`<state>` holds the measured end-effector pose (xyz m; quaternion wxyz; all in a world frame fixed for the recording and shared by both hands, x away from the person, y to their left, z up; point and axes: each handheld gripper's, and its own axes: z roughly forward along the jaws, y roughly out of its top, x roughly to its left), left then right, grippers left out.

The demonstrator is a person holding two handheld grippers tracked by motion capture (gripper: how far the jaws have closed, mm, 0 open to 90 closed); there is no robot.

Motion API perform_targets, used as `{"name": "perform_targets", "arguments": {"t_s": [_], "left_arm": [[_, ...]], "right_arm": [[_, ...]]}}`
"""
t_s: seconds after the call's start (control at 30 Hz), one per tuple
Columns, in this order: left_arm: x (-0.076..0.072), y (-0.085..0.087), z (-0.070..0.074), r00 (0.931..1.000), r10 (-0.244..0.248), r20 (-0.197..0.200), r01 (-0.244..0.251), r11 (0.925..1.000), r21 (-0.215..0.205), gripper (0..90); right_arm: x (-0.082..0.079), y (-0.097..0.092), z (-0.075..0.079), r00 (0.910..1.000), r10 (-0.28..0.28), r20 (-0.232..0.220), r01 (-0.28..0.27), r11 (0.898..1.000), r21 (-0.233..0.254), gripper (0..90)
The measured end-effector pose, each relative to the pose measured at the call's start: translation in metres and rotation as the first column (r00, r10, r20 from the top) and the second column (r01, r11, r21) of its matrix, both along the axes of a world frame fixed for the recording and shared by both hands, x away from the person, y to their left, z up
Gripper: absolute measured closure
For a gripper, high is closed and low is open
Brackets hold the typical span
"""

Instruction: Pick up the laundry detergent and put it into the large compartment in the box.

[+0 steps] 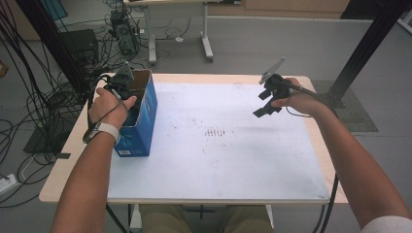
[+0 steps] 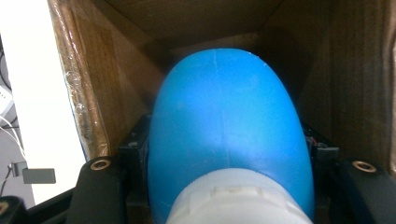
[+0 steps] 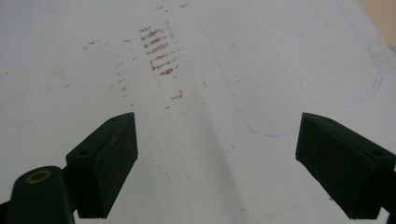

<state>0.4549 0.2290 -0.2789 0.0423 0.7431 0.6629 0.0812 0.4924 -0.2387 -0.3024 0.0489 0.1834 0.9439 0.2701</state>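
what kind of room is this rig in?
Probably a lab or workshop: bundles of black cables hang by a black metal frame post, electronics boxes sit on the grey floor, and a white-topped work table holds the setup.

it's a light wooden table [image 1: 318, 145] with a big white sheet [image 1: 218, 145] covering most of the top, smudged with brownish marks [image 1: 214, 132] around the middle, and an open blue cardboard box [image 1: 143, 116] standing upright at the sheet's far-left edge
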Motion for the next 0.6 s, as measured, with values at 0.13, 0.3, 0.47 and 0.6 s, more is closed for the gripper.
{"name": "perform_targets", "arguments": {"t_s": [0.13, 0.3, 0.47, 0.6], "left_arm": [[-0.0001, -0.0001, 0.0001, 1.0000, -0.001, -0.001, 0.001, 1.0000, 0.000, 37.2], [-0.0003, 0.0001, 0.0001, 1.0000, -0.001, -0.001, 0.001, 1.0000, 0.000, 37.2], [-0.0003, 0.0001, 0.0001, 1.0000, -0.001, -0.001, 0.001, 1.0000, 0.000, 37.2], [-0.0005, 0.0003, 0.0001, 1.0000, 0.000, 0.000, 0.000, 1.0000, -0.001, 37.2]], "right_arm": [[-0.0001, -0.0004, 0.0001, 1.0000, -0.001, 0.001, 0.001, 1.000, 0.003, 12.6], [-0.0006, -0.0007, 0.0003, 1.0000, -0.001, 0.000, 0.001, 1.000, 0.001, 12.6], [-0.0009, -0.0011, 0.0003, 1.0000, -0.002, 0.001, 0.002, 1.000, 0.002, 12.6], [-0.0010, -0.0012, 0.0003, 1.0000, -0.002, 0.001, 0.002, 1.000, 0.001, 12.6]]}}
